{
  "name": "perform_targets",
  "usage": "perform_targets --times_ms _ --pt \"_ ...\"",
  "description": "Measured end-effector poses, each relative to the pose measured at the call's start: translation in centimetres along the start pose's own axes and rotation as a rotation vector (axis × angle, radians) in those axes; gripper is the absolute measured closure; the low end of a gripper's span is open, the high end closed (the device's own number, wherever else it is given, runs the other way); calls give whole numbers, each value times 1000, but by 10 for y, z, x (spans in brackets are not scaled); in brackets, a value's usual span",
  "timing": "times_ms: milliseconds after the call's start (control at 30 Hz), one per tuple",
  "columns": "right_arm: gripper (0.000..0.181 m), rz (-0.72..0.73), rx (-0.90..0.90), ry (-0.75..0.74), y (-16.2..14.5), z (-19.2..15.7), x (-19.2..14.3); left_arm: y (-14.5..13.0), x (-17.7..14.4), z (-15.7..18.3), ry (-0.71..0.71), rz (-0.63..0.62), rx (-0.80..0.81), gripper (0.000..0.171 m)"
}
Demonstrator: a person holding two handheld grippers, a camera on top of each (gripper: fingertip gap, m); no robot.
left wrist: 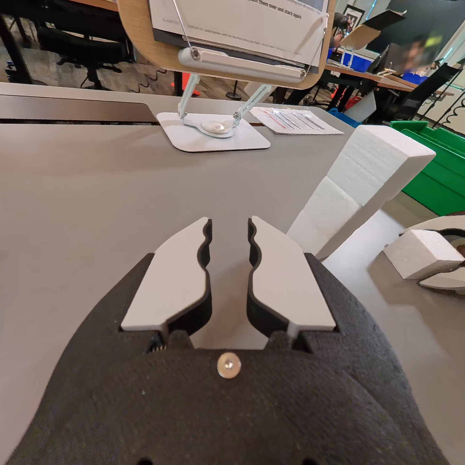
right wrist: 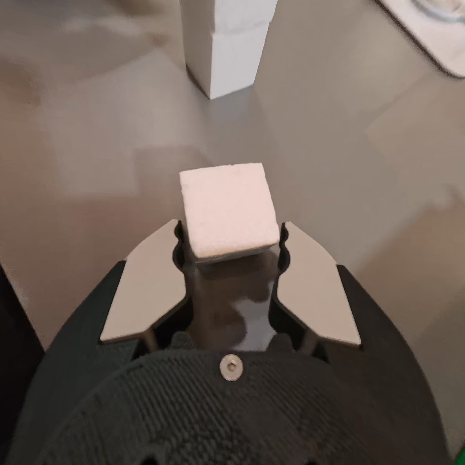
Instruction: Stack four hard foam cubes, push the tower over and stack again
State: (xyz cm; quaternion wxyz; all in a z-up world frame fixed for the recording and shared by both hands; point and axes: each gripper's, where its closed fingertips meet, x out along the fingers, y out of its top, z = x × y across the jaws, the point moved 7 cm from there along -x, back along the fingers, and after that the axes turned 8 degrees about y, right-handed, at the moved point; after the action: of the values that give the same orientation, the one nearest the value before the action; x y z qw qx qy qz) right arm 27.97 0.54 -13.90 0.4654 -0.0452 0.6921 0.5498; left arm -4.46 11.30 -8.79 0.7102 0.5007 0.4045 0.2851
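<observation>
My left gripper (left wrist: 229, 221) is open and empty, low over the grey table (left wrist: 100, 188). A tall stack of white foam cubes (left wrist: 364, 176) stands just to its right. My right gripper (right wrist: 231, 226) is shut on a single white foam cube (right wrist: 226, 208), held at the fingertips just above the table. The stack (right wrist: 226, 50) stands ahead of it in the right wrist view. The held cube (left wrist: 422, 254) and the right gripper's pale fingers (left wrist: 442, 284) also show at the right edge of the left wrist view.
A document stand's white base (left wrist: 214, 136) sits at the far middle of the table, its wooden board with papers (left wrist: 226, 37) overhead. A laminated sheet (left wrist: 294, 120) lies beside it. A green bin (left wrist: 440, 176) stands past the stack. Chairs and desks lie beyond. Across from one pair of fingers to the other is roughly 30 cm. It is some 12 cm from my right tips to the stack (right wrist: 226, 50).
</observation>
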Motion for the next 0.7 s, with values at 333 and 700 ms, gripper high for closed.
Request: perform_targets --times_ms 333,700 --pt "117 246 68 115 29 8 -16 -3 -16 -14 48 18 -27 144" --pt "116 324 -138 -44 84 11 -48 -3 -19 9 42 27 45 140"
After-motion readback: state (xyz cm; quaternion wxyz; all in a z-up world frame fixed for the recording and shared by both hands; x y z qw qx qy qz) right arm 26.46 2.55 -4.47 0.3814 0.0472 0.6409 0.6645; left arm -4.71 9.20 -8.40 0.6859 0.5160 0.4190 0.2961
